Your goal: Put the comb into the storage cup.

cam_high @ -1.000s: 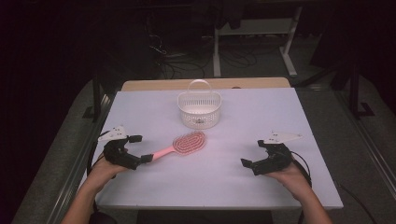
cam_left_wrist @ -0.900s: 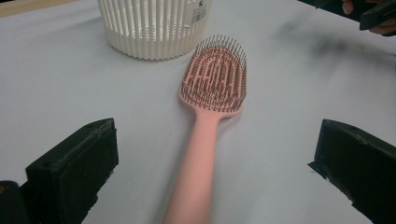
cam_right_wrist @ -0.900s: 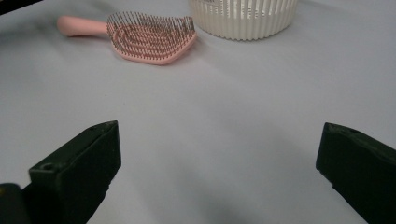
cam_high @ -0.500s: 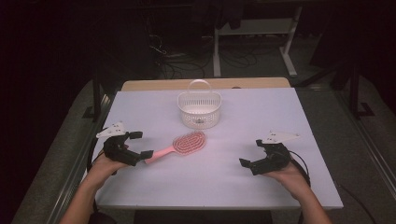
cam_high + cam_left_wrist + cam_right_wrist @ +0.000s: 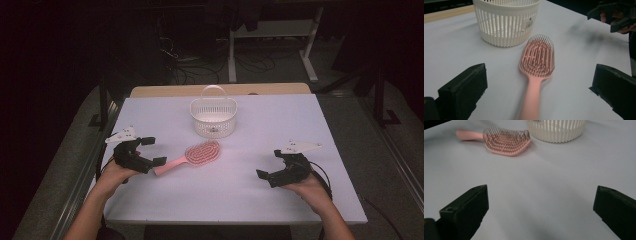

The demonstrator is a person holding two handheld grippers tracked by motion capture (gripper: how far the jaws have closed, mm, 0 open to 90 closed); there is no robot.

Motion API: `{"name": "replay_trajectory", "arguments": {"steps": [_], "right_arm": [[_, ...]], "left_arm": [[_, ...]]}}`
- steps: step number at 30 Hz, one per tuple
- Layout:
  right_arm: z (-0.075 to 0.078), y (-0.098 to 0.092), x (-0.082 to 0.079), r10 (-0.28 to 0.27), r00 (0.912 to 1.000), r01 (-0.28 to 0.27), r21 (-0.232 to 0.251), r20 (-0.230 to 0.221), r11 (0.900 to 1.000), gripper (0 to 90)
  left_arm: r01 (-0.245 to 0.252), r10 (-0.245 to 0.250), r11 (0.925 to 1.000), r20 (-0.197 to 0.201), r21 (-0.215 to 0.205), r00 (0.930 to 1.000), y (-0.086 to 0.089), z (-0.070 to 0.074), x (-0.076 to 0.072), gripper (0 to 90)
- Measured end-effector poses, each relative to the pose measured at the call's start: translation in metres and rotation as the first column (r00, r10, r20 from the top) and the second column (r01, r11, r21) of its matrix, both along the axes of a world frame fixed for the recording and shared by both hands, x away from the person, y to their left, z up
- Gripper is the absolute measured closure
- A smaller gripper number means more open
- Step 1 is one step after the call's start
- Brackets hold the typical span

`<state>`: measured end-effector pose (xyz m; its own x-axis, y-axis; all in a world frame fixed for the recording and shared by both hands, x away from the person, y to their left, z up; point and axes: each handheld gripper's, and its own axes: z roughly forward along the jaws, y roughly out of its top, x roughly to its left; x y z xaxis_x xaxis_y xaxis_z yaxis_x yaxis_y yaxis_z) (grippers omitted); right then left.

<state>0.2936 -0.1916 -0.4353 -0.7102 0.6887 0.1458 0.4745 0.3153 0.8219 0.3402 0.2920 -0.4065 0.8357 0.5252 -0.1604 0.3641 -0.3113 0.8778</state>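
Observation:
A pink hairbrush (image 5: 202, 152) lies bristles up on the white table (image 5: 310, 125), its handle pointing toward the left front. My left gripper (image 5: 153, 151) is open, and the handle end lies in the wide gap between its jaws, untouched. In the left gripper view the hairbrush (image 5: 537, 58) runs up from the bottom edge between the jaws of the left gripper (image 5: 540, 75). My right gripper (image 5: 270, 164) is open at the right front, over bare table. Its own view has the right gripper (image 5: 541, 195) low and the hairbrush (image 5: 506, 141) far off at upper left.
A white slatted basket (image 5: 213, 117) with a handle stands just behind the brush head, at the table's middle back; the basket (image 5: 506, 22) carries a small label. The basket (image 5: 556, 130) is also at the top. The right gripper (image 5: 616, 15) appears at top right.
My left gripper has shifted slightly up and forward at the brush handle. The right gripper, brush and basket have barely moved.

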Motion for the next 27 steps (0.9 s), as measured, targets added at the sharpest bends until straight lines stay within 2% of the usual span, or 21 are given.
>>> {"name": "replay_trajectory", "arguments": {"steps": [18, 27], "right_arm": [[-0.001, 0.002, 0.001, 0.012, 0.9999, -0.012, 0.004, -0.002, 1.0, 0.0], [-0.001, 0.001, 0.002, 0.016, 0.9999, -0.016, 0.005, -0.002, 1.0, 0.0]], "left_arm": [[0.019, -0.019, 0.9998, 0.008, 0.003, 0.9998, -0.005, 0.005, 0.005, 0.1], [0.041, -0.041, 0.999, -0.008, 0.014, 0.9991, -0.011, 0.007, 0.01, 0.1]]}}
